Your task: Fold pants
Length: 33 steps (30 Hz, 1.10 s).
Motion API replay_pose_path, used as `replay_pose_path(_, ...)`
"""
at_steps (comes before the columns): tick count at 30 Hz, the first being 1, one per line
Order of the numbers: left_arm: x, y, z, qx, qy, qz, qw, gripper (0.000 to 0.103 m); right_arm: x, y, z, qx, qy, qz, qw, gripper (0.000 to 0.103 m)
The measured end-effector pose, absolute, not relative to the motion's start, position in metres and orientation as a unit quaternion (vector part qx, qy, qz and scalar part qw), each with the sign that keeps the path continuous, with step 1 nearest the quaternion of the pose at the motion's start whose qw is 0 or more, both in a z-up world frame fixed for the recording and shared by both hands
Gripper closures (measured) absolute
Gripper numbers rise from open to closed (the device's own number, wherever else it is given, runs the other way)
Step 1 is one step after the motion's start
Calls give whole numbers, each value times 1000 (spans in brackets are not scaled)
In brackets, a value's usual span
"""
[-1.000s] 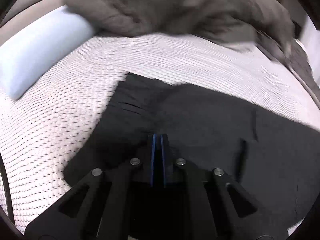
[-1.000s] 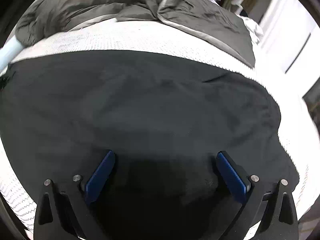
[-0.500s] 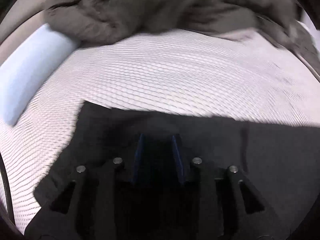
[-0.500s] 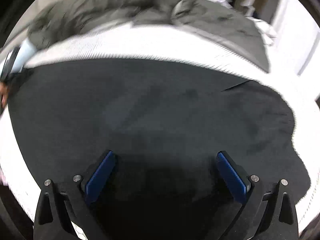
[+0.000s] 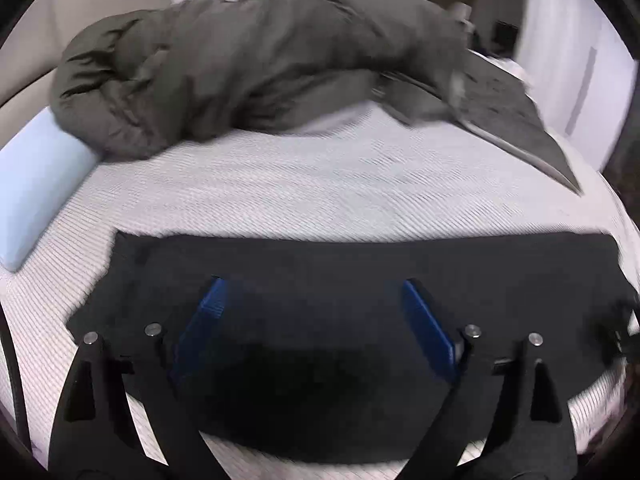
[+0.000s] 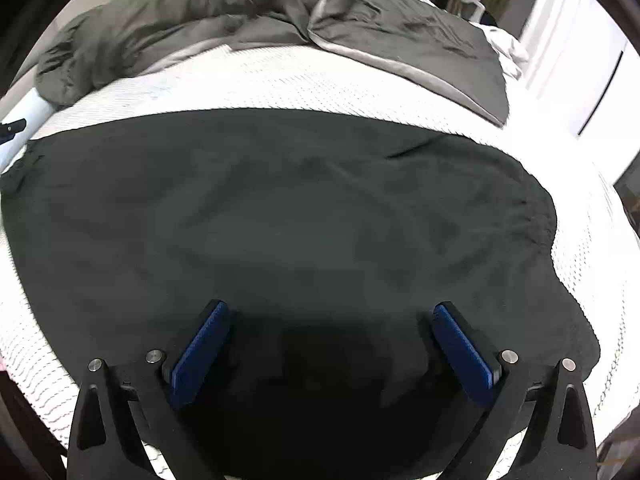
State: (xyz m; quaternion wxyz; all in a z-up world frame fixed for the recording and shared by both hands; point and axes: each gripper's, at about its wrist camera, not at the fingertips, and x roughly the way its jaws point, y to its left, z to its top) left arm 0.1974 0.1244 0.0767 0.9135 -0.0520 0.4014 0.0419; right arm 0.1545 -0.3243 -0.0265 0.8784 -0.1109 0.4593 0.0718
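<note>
Black pants [image 5: 320, 264] lie flat on a white textured bed [image 5: 320, 184], spread left to right. In the right wrist view the pants [image 6: 280, 216] fill the middle, with a gathered end at the right. My left gripper [image 5: 314, 292] is open and empty, its blue pads wide apart just above the cloth. My right gripper [image 6: 326, 312] is open and empty too, hovering over the near edge of the pants.
A rumpled dark grey duvet [image 5: 248, 60] lies across the far side of the bed, also in the right wrist view [image 6: 280, 16]. A pale blue pillow [image 5: 36, 184] sits at the left. White walls and doors stand at the right.
My left gripper was shut on the pants' cloth, then opened wide and let go. It drew back and rose. The right gripper stayed open over the pants.
</note>
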Motion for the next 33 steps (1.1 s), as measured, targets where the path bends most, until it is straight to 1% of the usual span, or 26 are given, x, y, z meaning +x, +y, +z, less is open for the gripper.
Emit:
replay_pose_path(1,187,107,74,-53,405,33,912,14,152,-318,-25,-113,455,78,880,1)
replay_pose_path(3,170,64,64,-58,415,9,908,9,149,-314,-22,-113,449,87,882,0)
replay_pose_path(5,160,18,49,-83,425,-40,900,5,146,-303,-21,-114,444,100,883,0)
replay_pose_path(7,157,-19,37,-93,435,-80,892,5,143,-298,-21,-121,441,109,883,1)
replay_pose_path(8,150,-55,31,-74,444,-102,887,5,142,-295,-22,-123,440,112,882,1)
replay_pose_path(10,148,-92,21,-33,448,-116,886,5,141,-290,-26,-126,442,118,880,0)
replay_pose_path(13,146,-124,6,5,467,-118,876,5,140,-288,-36,-148,455,118,870,1)
replay_pose_path(14,145,-132,1,15,471,-116,875,2,141,-291,-40,-153,460,113,867,1)
replay_pose_path(17,143,-137,-7,27,470,-112,875,1,144,-322,-43,-154,467,71,868,1)
replay_pose_path(20,145,-126,-10,39,467,-106,877,1,149,-367,-44,-174,461,-49,869,0)
replay_pose_path(22,145,-118,-8,36,467,-105,877,1,151,-395,-43,-150,462,-94,869,0)
replay_pose_path(24,145,-115,-9,36,466,-104,878,1,152,-409,-43,-117,463,-99,873,1)
replay_pose_path(29,145,-105,-5,35,462,-102,881,1,154,-401,-42,-134,461,-108,871,0)
replay_pose_path(33,142,-116,3,35,450,-123,884,1,152,-381,-24,-103,440,-81,888,0)
